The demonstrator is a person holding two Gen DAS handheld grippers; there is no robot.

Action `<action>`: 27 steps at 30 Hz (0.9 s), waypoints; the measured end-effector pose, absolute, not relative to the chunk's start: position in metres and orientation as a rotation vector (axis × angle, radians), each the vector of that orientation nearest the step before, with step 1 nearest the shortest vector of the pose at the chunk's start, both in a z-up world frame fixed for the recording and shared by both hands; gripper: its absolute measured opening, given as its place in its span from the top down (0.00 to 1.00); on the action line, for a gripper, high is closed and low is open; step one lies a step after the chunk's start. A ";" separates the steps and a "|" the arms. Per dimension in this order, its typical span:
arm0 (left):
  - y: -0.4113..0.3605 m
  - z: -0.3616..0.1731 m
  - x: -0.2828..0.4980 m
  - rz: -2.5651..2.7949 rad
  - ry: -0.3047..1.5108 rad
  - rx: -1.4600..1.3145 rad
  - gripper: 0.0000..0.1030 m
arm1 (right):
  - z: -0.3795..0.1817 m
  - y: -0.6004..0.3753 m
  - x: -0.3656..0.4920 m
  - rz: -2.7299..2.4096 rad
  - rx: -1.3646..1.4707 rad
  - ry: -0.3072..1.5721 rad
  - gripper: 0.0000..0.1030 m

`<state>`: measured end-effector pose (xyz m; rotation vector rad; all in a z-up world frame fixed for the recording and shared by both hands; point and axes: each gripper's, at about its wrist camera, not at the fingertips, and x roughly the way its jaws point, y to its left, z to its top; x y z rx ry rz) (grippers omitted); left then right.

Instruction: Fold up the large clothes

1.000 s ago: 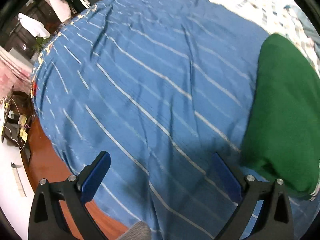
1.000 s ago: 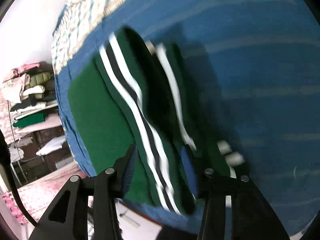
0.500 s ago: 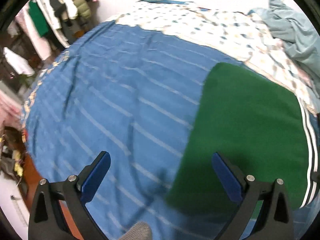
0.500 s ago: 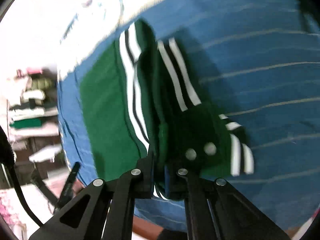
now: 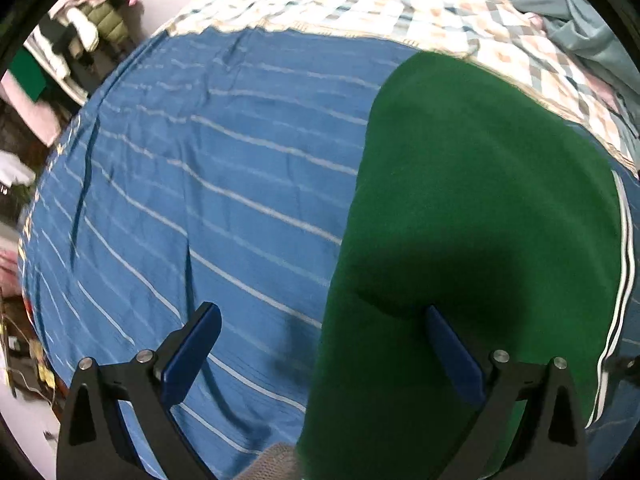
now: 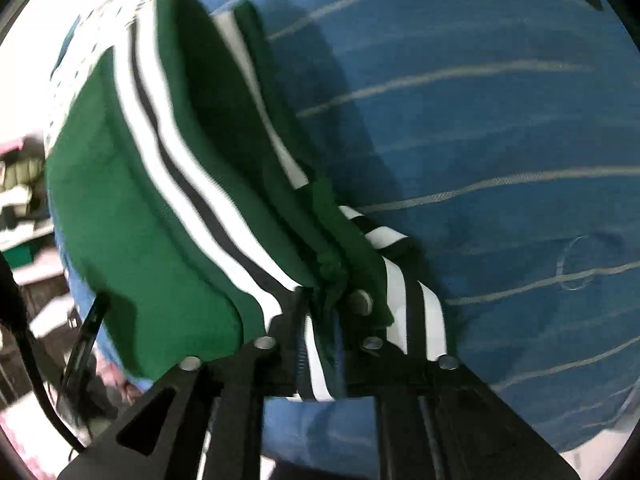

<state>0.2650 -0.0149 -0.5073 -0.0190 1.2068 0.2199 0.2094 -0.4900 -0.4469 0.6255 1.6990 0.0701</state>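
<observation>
Left wrist view: left gripper [image 5: 320, 344] spread wide, nothing between its blue pads [image 5: 192, 350]; it hovers over the bed. One pad sits over the blue striped sheet [image 5: 208, 184], the other over the green garment [image 5: 480, 208]. The garment lies flat on the sheet, right half of view, its white-and-black striped edge [image 5: 622, 280] running down the far right side. Checked blanket [image 5: 400, 4] lies beyond the sheet, a teal cloth [image 5: 580, 12] on it at top right. Piled clothes [image 5: 88, 24] at top left, blurry.

Right wrist view: right gripper [image 6: 320, 320] is clamped tight on a bunched edge of the green garment [image 6: 132, 208], near its snap button [image 6: 360, 302]. Striped trim [image 6: 188, 184] and folds rise from the jaws, lifted off the blue striped sheet [image 6: 500, 140]. The rest of the garment drapes left. Background at left is motion-blurred; can't tell what's there.
</observation>
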 end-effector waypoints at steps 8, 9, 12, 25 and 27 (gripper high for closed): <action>-0.026 -0.484 0.292 0.224 1.142 0.034 0.00 | -0.427 -0.502 0.279 0.176 0.683 1.457 0.44; -0.028 -0.485 0.297 0.227 1.141 0.041 0.00 | -0.439 -0.497 0.294 0.203 0.712 1.459 0.44; -0.032 -0.491 0.311 0.231 1.140 0.066 0.00 | -0.483 -0.477 0.321 0.266 0.746 1.559 0.45; -0.046 -0.504 0.317 0.185 1.169 0.091 0.00 | -0.495 -0.474 0.343 0.089 0.645 1.561 0.84; -0.039 -0.502 0.314 0.201 1.183 0.095 0.00 | -0.497 -0.476 0.344 0.105 0.723 1.580 0.75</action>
